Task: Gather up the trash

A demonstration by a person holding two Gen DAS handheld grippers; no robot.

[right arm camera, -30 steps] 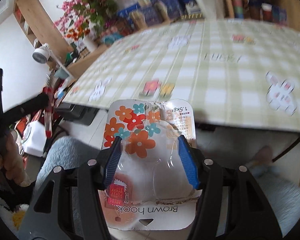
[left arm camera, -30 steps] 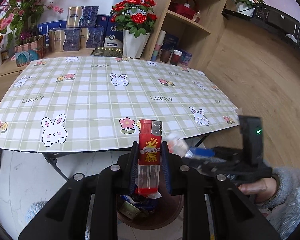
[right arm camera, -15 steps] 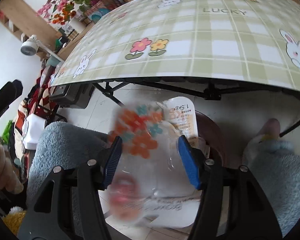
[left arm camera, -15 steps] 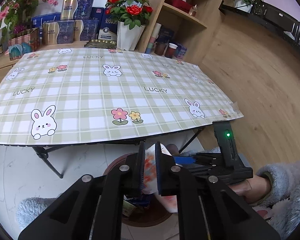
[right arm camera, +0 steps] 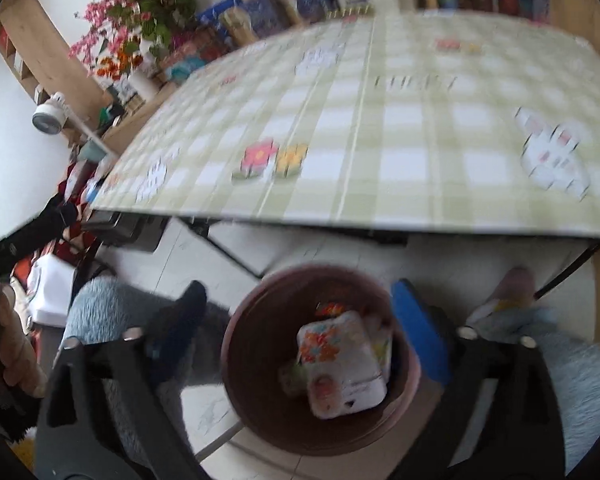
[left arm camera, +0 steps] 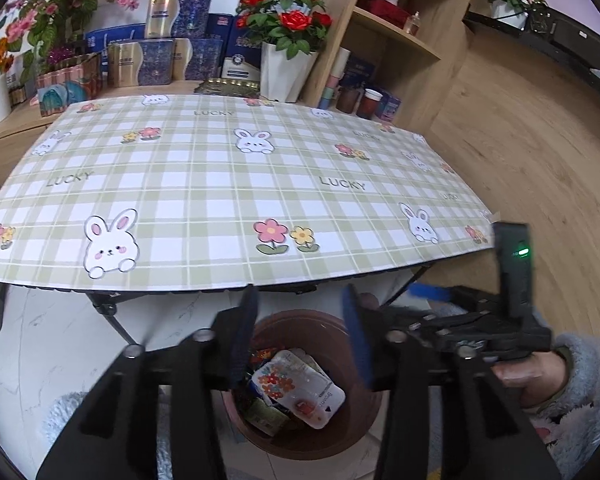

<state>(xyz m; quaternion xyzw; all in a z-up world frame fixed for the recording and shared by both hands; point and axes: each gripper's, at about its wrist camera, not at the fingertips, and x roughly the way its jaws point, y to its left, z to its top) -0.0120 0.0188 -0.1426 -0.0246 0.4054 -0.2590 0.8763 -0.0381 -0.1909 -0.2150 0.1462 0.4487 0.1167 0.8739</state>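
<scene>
Down by the floor, both claws hang spread and empty over the brown bin [left arm camera: 352,432]: the left gripper [left arm camera: 300,340] and the right gripper [right arm camera: 300,320]. The flowered hook package [left arm camera: 300,390] lies inside the bin on top of other wrappers. Beyond, the checked tablecloth [left arm camera: 220,184] stretches toward a pot of red roses [left arm camera: 286,36].

**Item Count**

- Bins: one brown bin [left arm camera: 300,432], at 6 o'clock in the left wrist view.
- Floral packets: one [left arm camera: 298,388], lying in the bin; the other litter under it cannot be counted.
- Tables: one, with a checked cloth [left arm camera: 220,184].
- Rose pots: one [left arm camera: 286,68], at 12 o'clock.
- Grippers: two, left [left arm camera: 300,336] and right [right arm camera: 300,320], both spread wide and holding nothing.
</scene>
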